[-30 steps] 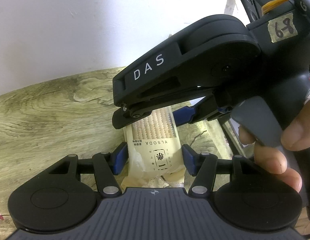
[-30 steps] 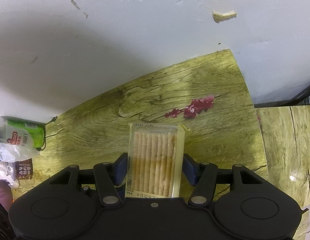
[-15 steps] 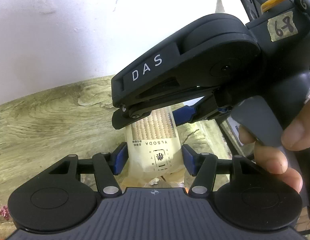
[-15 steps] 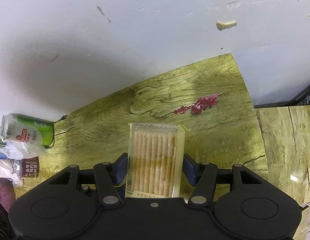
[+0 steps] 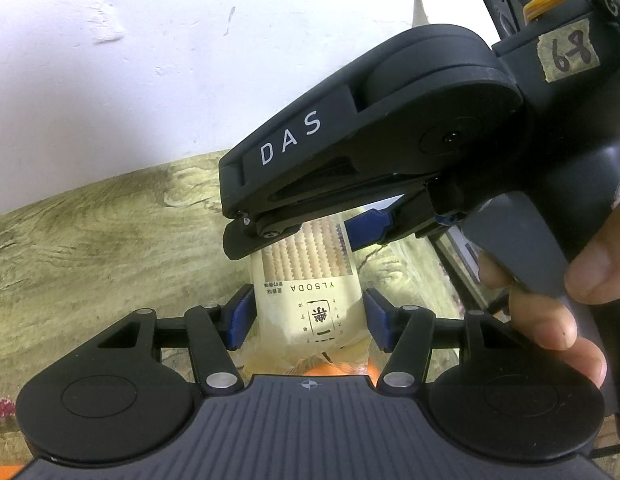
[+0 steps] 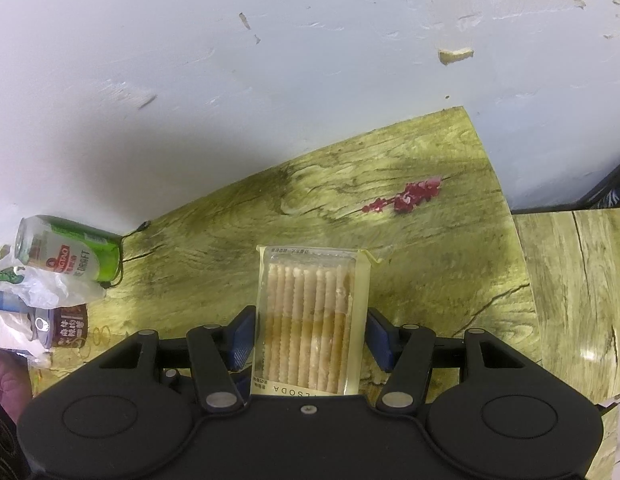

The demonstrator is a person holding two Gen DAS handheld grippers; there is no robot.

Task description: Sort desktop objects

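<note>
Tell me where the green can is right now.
In the right wrist view, the green can lies on its side at the table's far left edge by the wall, beside a crumpled plastic bag.

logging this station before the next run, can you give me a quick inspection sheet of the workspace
surface: wood-grain table with a red flower print.
job's things: one cracker pack, clear window showing the crackers, held off the table.
clutter: green can lying on its side, crumpled plastic bag, brown-labelled cup, all at the far left.
grippers: left gripper and right gripper each closed on the cracker pack, at opposite ends.
cables: thin dark cord by the can.
surroundings: white chipped wall; a second wood-grain surface on the right.
</note>
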